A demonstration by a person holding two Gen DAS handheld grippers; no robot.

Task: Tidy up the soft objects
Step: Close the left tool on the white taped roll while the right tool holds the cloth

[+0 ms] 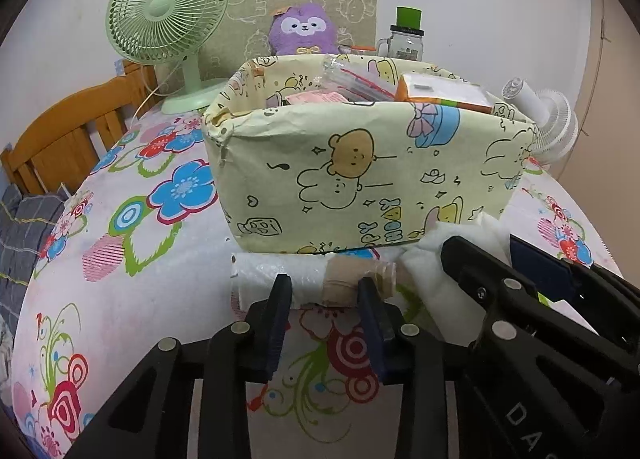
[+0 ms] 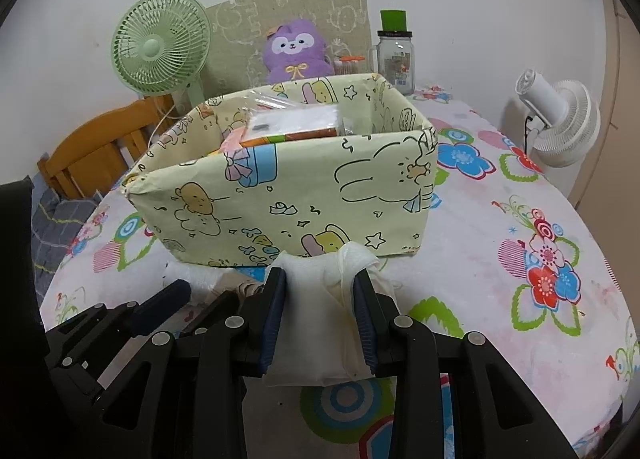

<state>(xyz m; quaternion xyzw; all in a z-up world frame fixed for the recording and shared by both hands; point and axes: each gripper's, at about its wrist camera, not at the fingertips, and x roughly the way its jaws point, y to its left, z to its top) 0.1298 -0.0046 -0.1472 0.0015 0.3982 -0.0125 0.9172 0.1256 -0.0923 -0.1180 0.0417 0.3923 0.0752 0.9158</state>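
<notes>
My left gripper (image 1: 325, 282) points down at a roll of white bubble wrap with beige tape (image 1: 308, 279) lying crosswise on the flowered table, just in front of the yellow cartoon-print box (image 1: 360, 179). Both fingertips overlap the roll, which sticks out past them on each side; whether the pads press on it is unclear. My right gripper (image 2: 319, 279) is shut on a wad of soft white padding (image 2: 312, 323), held against the near wall of the box (image 2: 300, 187). The left gripper (image 2: 204, 295) shows at lower left in the right wrist view.
The box holds packets and an orange-edged pack (image 1: 440, 93). Behind it stand a purple plush (image 1: 302, 29), a green fan (image 1: 164, 19), a jar with a green lid (image 1: 406, 39) and a white fan (image 1: 552, 123). A wooden chair (image 1: 72, 139) is left of the table (image 1: 140, 259).
</notes>
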